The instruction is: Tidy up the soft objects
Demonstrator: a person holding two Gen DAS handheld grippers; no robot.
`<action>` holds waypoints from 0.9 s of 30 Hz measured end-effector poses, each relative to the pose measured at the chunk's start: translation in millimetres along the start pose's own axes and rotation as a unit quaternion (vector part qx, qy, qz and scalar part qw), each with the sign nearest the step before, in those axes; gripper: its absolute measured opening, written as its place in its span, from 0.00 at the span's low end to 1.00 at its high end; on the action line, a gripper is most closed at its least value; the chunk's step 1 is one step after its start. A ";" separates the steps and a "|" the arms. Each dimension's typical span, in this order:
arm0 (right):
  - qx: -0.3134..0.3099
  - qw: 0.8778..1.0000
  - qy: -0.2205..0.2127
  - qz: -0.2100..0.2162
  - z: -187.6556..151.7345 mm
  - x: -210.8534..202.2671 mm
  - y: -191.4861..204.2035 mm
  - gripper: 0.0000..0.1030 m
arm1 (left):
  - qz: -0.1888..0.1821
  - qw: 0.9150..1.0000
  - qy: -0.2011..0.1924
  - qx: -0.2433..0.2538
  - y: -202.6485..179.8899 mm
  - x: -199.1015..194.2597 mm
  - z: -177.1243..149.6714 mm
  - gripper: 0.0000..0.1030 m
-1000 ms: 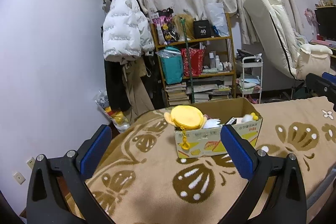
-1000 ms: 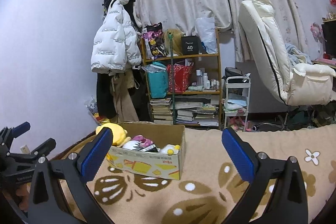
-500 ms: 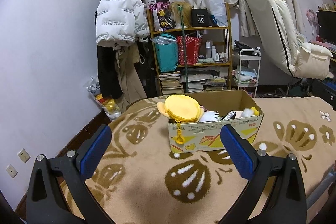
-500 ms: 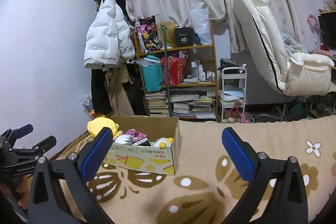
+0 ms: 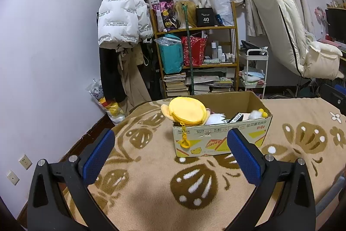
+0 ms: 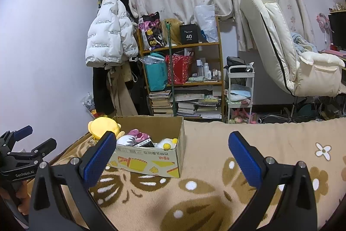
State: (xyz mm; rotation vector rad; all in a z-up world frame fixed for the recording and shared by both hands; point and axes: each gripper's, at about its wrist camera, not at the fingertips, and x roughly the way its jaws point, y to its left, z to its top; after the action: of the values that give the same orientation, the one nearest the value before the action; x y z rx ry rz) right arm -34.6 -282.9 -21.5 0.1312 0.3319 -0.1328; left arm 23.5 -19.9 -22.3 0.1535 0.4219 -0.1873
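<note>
Right now both tools are empty and hover above the patterned blanket [image 5: 151,192] on the bed: the left hand-held gripper [image 5: 170,155] has its blue pads spread wide with nothing between them, and the right hand-held gripper [image 6: 172,158] is just as wide open and bare. Ahead of the left one, at about 1 o'clock, sits the cardboard box [image 5: 222,140] that holds the soft toys; from the right view it lies nearer 11 o'clock. A yellow plush pouch [image 5: 187,109] rests on the box's near left corner, half out, its clip [image 5: 185,142] dangling down the outside wall, likely because the box is crowded. Beside it, inside, lie a white plush [image 5: 214,118], a pink one [image 6: 138,135] and a small white toy with yellow tips [image 6: 167,143]. Open jaws aimed at the box suggest a reach for the overhanging pouch, the easiest piece to take.
</note>
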 end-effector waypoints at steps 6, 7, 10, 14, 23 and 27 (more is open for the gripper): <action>0.000 1.000 0.001 0.000 0.1 0.2 0.2 1.00 | 0.005 1.000 0.004 0.003 0.0 1.5 -2.7 0.99; 0.000 1.000 0.001 0.001 0.0 0.2 0.3 1.00 | 0.006 1.000 0.004 0.005 0.2 0.8 -2.6 0.99; 0.000 1.000 0.004 0.002 -2.2 2.0 1.1 1.00 | 0.005 1.000 0.002 0.009 -0.5 -0.1 -3.3 0.99; -0.001 1.000 0.004 0.002 -3.4 3.5 1.7 1.00 | 0.007 1.000 0.002 0.009 -0.3 -0.9 -3.5 0.99; -0.002 1.000 0.004 0.003 -5.9 5.7 1.5 1.00 | 0.006 1.000 0.001 0.008 0.7 -1.6 -3.9 0.99; -0.002 1.000 0.005 0.002 -5.5 5.4 2.1 1.00 | 0.007 1.000 0.000 0.008 1.0 -1.5 -3.9 0.99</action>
State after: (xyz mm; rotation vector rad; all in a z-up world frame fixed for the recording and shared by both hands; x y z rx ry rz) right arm -30.9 -280.6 -28.2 0.1293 0.3416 -0.1278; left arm 20.8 -17.9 -25.1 0.1727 0.4193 -0.1770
